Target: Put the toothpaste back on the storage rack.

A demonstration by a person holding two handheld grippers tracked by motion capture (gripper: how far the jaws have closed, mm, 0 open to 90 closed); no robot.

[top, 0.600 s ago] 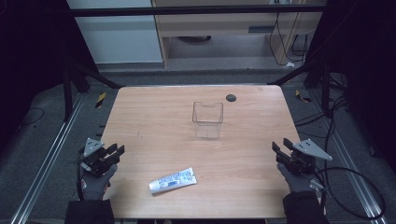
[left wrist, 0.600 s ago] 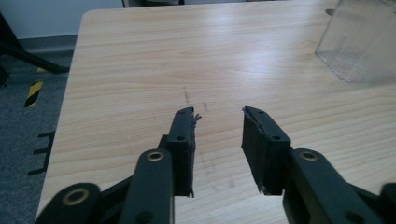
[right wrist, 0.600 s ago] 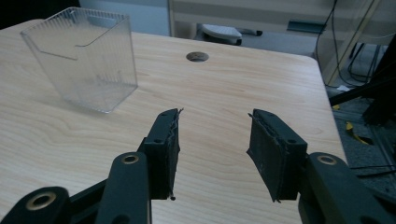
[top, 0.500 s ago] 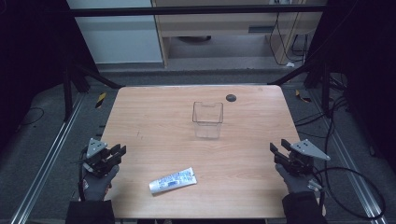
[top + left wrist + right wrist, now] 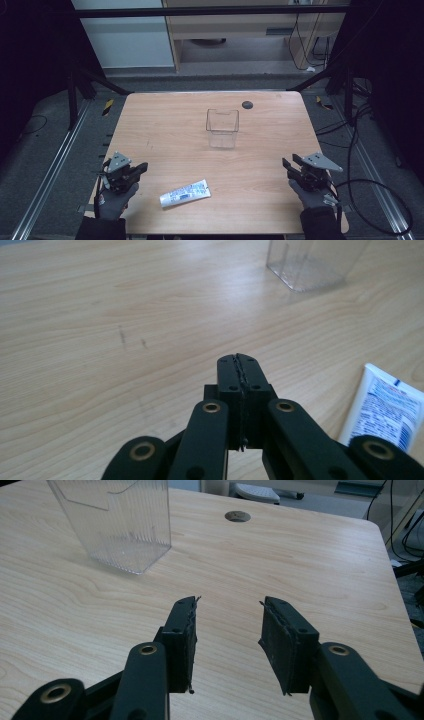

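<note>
Both grippers idle at table edge; nothing held.
Left gripper (image 5: 140, 168) jaws closed empty, right gripper (image 5: 288, 163) parted; toothpaste tube (image 5: 185, 194) at 6 o'clock of clear container (image 5: 222, 128), likely next pickup.

1. The table (image 5: 260, 150) is viewed from above the person's side, forward and down, from well back.
2. The left gripper view is taken low over the wood, apparently facing the clear container (image 5: 312, 265).
3. The right gripper view, equally low, shares that container (image 5: 117, 520).
</note>
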